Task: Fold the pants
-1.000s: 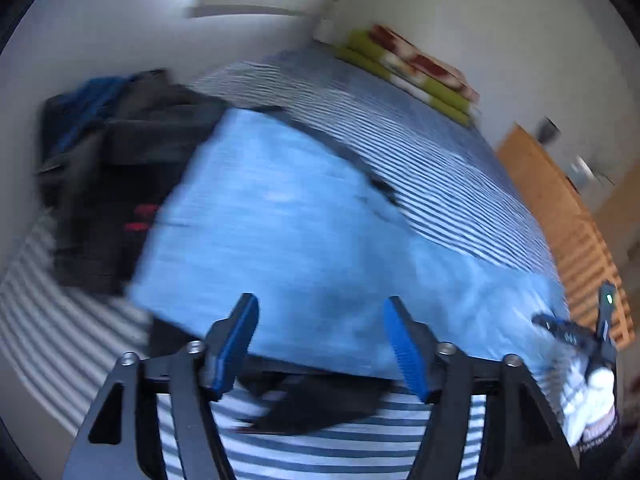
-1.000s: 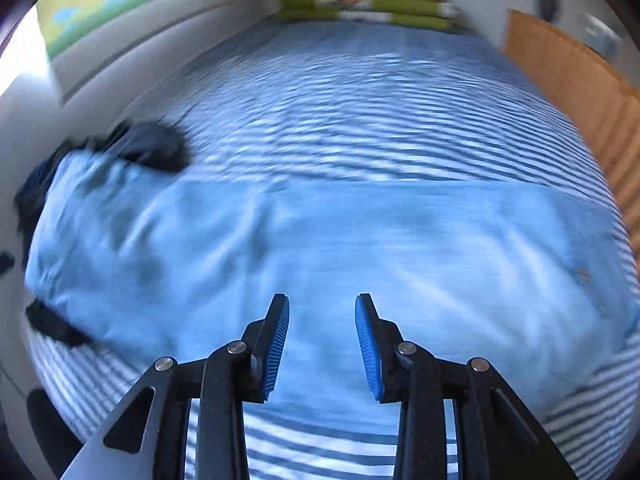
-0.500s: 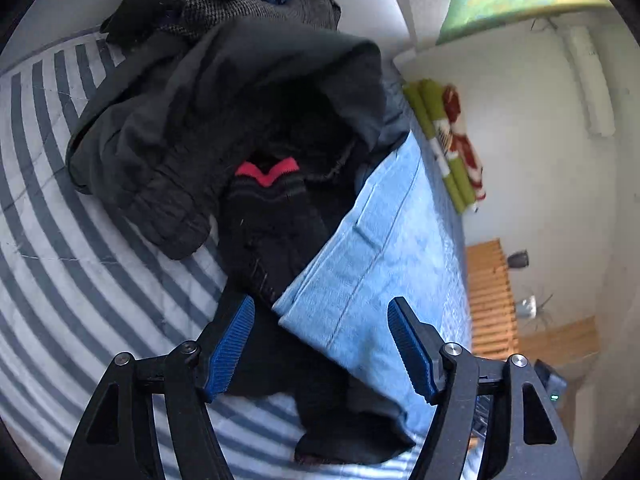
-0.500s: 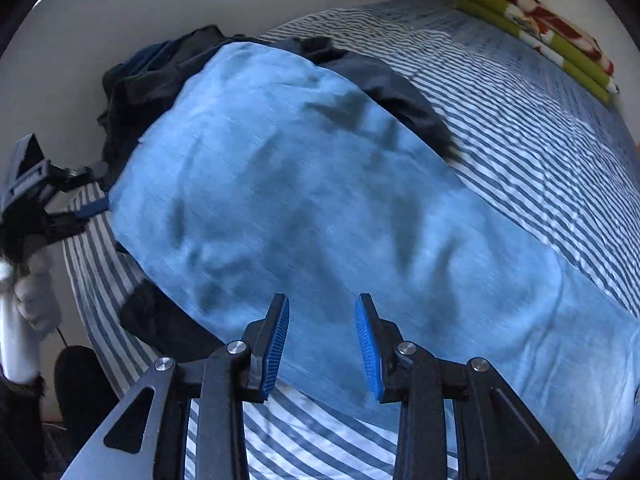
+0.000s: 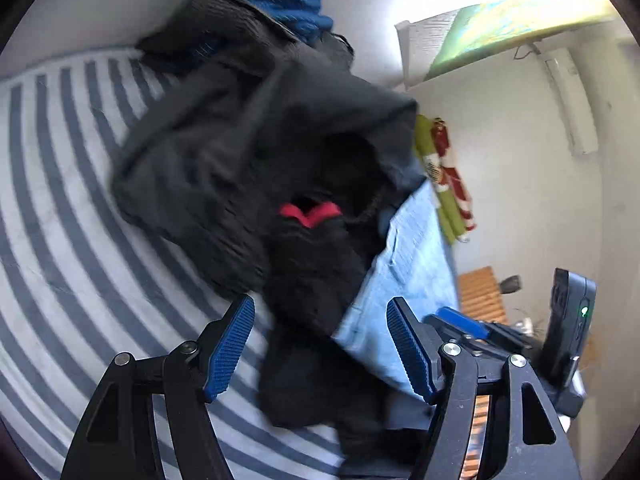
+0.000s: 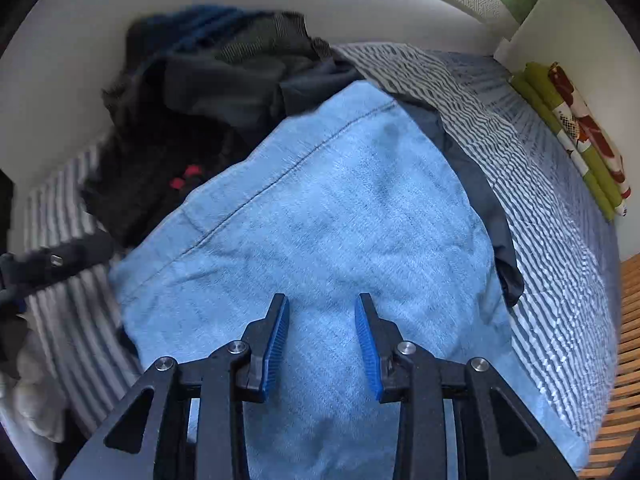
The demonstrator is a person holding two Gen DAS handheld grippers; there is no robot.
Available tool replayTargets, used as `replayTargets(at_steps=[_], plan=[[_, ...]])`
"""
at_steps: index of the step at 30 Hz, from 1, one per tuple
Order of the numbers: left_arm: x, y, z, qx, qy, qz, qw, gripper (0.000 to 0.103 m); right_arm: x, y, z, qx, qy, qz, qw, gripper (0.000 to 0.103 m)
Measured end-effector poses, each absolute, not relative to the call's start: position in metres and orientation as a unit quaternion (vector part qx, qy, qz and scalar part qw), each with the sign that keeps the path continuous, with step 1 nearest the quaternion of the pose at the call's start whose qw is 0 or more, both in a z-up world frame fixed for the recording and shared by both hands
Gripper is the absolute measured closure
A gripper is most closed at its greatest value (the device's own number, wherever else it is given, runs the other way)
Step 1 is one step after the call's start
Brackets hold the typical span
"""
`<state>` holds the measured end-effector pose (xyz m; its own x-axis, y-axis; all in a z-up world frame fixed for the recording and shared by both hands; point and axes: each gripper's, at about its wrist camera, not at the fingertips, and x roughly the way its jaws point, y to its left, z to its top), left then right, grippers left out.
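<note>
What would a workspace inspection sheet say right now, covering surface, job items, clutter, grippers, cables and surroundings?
Surface: striped bed cover, wooden slats at its edge.
Job's things: light blue pants spread flat, one end against the clothes pile.
Clutter: dark clothes pile with a red-trimmed item; dark garment under the pants.
Grippers: left gripper open, empty, near the pants' corner; right gripper open, empty, above the pants.
Cables: nothing seen.
Surroundings: white wall, green picture, folded blankets.
</note>
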<state>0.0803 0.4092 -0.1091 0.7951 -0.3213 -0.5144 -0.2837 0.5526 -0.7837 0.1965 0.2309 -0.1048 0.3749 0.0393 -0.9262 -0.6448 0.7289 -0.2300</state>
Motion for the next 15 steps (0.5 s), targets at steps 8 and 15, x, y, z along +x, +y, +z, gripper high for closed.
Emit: replayTargets(at_steps=[8,15], plan=[[0.059,0.442,-0.122,-0.500,0.296,0.028,0.813,0.031,0.112,0.268,-0.093,-0.368,0.432,0.346,0.747,0.037],[0.057,0.431,-0.110,-0.497,0.301,-0.018,0.814,0.031,0.116,0.272,-0.135,-0.452,0.409,0.285,0.740,0.046]])
